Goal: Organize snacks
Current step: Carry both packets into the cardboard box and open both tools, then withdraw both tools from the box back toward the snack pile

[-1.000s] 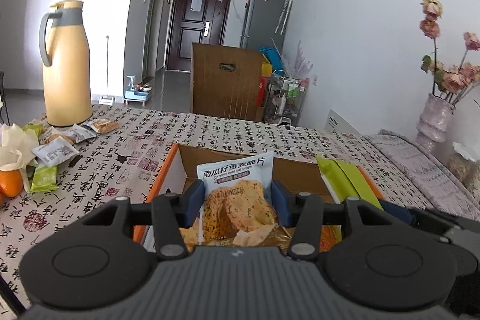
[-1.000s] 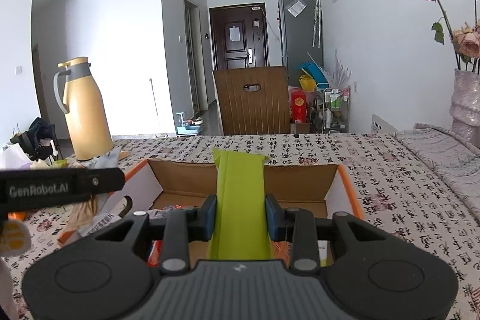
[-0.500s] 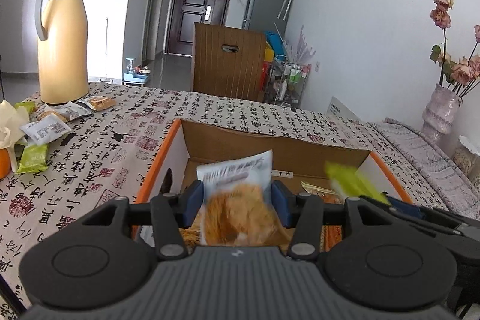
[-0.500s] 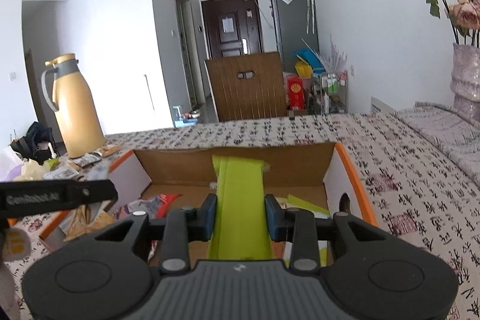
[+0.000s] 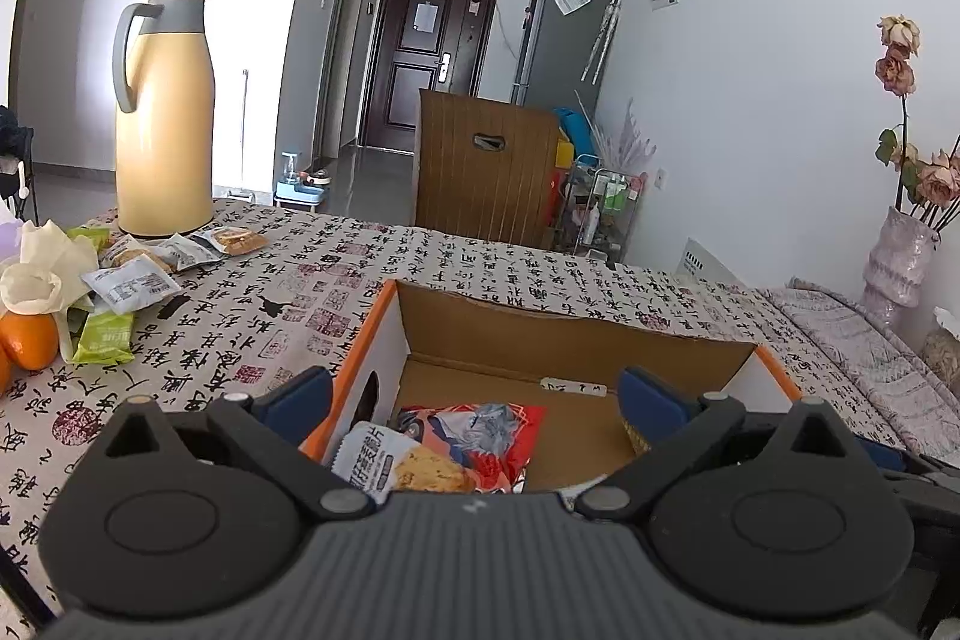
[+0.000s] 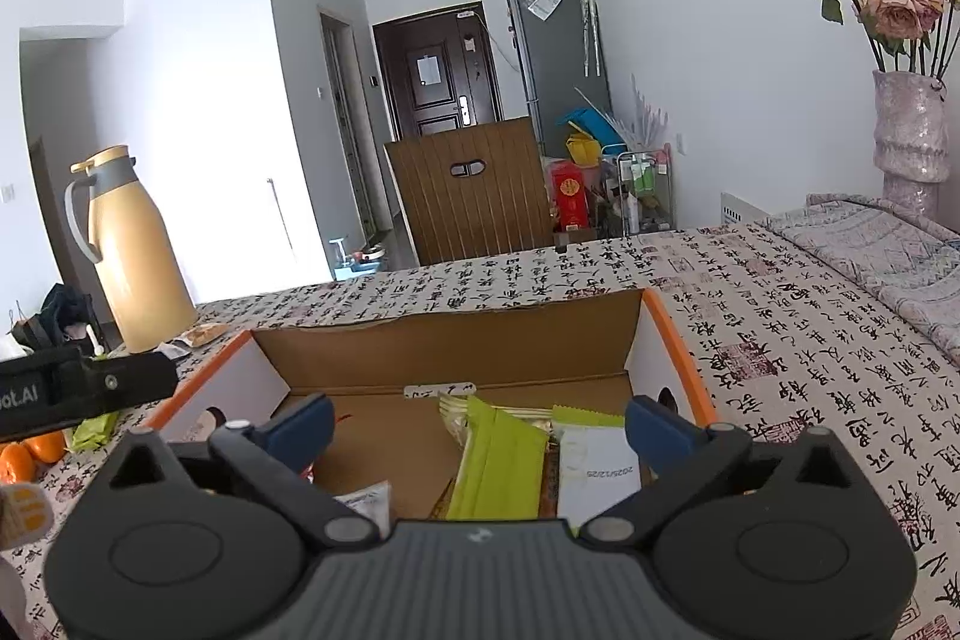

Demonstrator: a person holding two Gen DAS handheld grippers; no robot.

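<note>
Both packets have dropped into the cardboard box (image 5: 384, 334): cracker packet (image 5: 399, 466) at its left, green packet (image 6: 498, 460) right. With left gripper (image 5: 474, 394) and right gripper (image 6: 477, 421) spread empty, I'd lift straight out.

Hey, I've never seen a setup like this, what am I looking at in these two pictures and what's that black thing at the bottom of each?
There is no robot arm here. A person holds a two-finger gripper in each hand, and a fisheye camera on each one looks forward along its blue-tipped fingers. The black shape at the bottom is the gripper's own body. One picture comes from the left gripper, the other from the right gripper. Both are open and hold nothing. Below them sits a cardboard box on a tablecloth printed with calligraphy. Inside lie a cracker packet, a red packet and a green packet. More loose snacks wait by the yellow thermos.
</note>
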